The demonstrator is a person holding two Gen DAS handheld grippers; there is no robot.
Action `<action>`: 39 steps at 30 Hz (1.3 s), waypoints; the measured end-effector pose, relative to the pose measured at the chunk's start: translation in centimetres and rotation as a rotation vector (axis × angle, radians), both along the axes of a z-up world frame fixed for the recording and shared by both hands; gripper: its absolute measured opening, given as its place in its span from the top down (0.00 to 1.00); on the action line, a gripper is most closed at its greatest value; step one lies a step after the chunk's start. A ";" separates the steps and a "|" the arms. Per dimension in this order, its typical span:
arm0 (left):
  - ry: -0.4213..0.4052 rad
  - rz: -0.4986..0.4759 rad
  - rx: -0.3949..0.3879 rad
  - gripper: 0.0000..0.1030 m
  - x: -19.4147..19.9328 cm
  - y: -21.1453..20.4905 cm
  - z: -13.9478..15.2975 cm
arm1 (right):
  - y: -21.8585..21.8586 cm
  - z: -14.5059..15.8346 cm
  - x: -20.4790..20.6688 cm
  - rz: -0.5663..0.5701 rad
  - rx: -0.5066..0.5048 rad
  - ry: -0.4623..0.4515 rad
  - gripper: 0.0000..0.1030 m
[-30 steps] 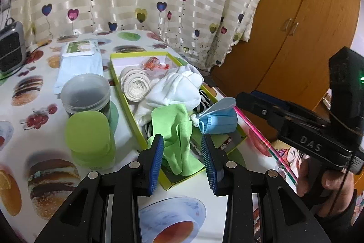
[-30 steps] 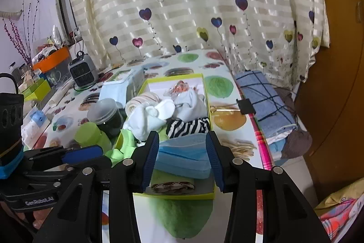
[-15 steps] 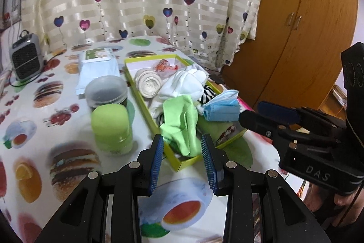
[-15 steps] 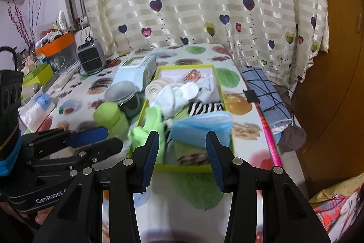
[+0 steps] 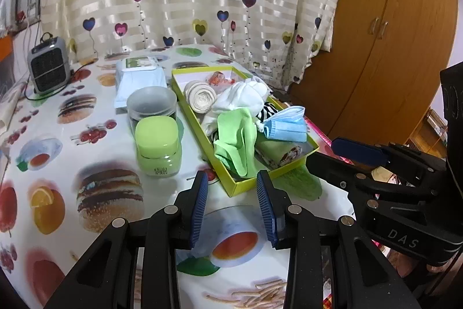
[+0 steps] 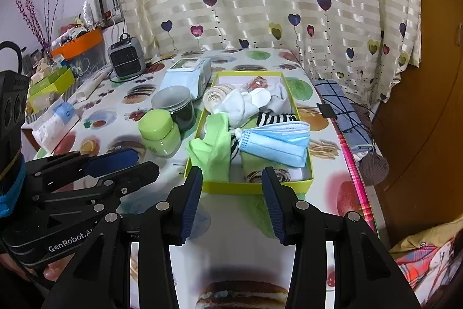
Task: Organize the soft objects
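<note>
Evidently both tools, left (image 5: pixel 231 204) and right (image 6: pixel 230 201), hang part-open and empty just short of the box (image 6: pixel 254 187) on the tabletop (image 5: pixel 95 152), likely since the soft things already sit inside: mask (image 6: pixel 275 144) on top, green cloth (image 6: pixel 215 146) over the near wall. Readable writing: "DAS" on the right tool, "GenRobot.A" on the left.
</note>
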State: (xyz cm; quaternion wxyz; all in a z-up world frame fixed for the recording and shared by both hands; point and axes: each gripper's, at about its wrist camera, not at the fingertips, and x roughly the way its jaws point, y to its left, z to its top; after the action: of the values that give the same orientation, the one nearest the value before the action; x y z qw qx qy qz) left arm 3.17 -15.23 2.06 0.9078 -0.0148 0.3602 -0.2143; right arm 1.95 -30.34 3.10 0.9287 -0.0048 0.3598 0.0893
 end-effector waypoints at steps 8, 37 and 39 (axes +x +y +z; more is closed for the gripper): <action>0.000 0.006 0.010 0.68 -0.2 0.1 -0.1 | 0.4 -0.1 -0.3 0.003 -0.006 0.006 0.57; -0.001 0.023 0.049 0.68 -0.3 -0.1 -0.3 | 0.7 -0.8 0.1 0.014 -0.008 0.024 0.57; 0.002 0.025 0.048 0.68 -0.3 -0.2 -0.4 | 0.7 -0.9 0.1 0.014 -0.007 0.024 0.57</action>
State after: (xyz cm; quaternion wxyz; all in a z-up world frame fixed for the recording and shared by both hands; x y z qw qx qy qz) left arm 2.83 -15.38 1.69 0.9101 0.0024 0.3660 -0.1944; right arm 2.00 -29.67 2.25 0.9236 -0.0097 0.3713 0.0946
